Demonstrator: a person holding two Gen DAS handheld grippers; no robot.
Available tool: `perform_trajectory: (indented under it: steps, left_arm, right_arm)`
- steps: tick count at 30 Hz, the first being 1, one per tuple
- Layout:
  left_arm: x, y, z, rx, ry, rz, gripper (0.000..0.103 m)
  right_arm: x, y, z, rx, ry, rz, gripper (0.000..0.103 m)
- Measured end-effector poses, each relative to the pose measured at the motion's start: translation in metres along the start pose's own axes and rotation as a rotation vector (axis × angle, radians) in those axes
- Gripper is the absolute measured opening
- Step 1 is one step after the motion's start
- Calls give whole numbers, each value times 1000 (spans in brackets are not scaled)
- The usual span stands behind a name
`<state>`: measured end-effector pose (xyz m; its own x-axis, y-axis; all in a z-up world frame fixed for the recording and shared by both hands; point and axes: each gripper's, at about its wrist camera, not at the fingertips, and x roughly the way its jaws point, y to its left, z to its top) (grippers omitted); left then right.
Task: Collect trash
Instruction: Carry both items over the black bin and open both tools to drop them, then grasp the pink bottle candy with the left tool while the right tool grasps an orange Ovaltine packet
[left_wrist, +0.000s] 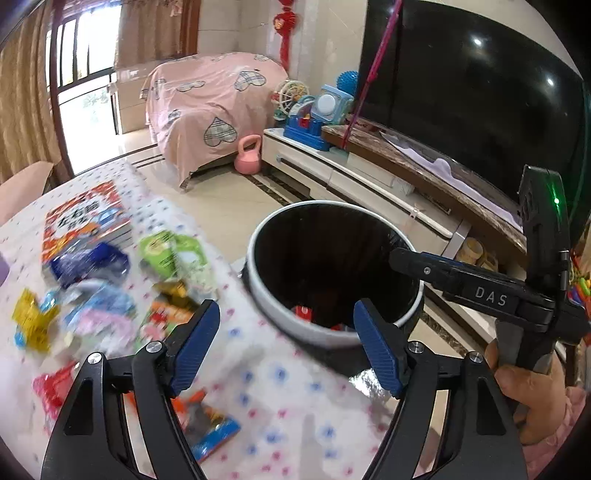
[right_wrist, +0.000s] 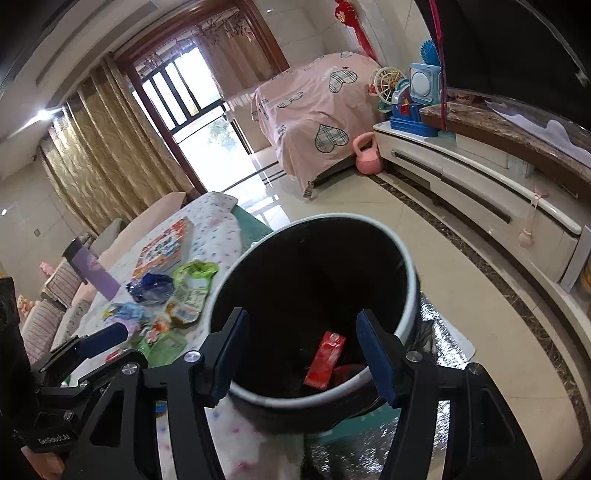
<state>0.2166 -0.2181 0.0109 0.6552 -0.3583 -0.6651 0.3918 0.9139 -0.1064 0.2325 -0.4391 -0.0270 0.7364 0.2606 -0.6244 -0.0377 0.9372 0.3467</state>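
Trash (left_wrist: 162, 254) lies scattered on the surface (left_wrist: 280, 398), a spotted cloth-covered top: a green wrapper, a blue wrapper (left_wrist: 88, 264), a yellow one (left_wrist: 31, 319), a red one (left_wrist: 55, 384) and an orange-and-blue packet (left_wrist: 207, 428), all motion-blurred in the left wrist view. A trash bin (right_wrist: 406, 317) with a white rim and black liner stands on the floor just beside the surface's edge. Inside it lies a red wrapper (right_wrist: 327, 360), with a further red piece beside it; the rest of the interior is too dark to tell.

A colourful book (left_wrist: 86, 221) rests on the surface beyond the wrappers. A purple bottle (right_wrist: 94, 275) stands further back. A TV cabinet (right_wrist: 480, 184) runs along the wall, with a pink kettlebell (right_wrist: 365, 155) on the floor near it.

The left tongs (left_wrist: 286, 349) are spread wide and hold nothing, hovering over the surface's edge, with wrappers to their left and the bin ahead on the right. The right tongs (right_wrist: 299, 354) are likewise spread wide and hold nothing, poised above the bin mouth.
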Motion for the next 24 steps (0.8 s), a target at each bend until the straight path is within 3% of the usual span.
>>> perform_trajectory:
  steps: [2, 6, 24]
  left_arm:
    - [-10, 10, -8, -24, -3, 5, 78]
    - [-29, 28, -25, -63, -8, 26, 79]
    - [-96, 116, -107, -257, -1, 141, 79]
  right_arm:
    - [-5, 9, -8, 1, -9, 12, 73]
    - [-10, 30, -27, 7, -5, 46, 75]
    - [0, 114, -91, -57, 89, 154, 75]
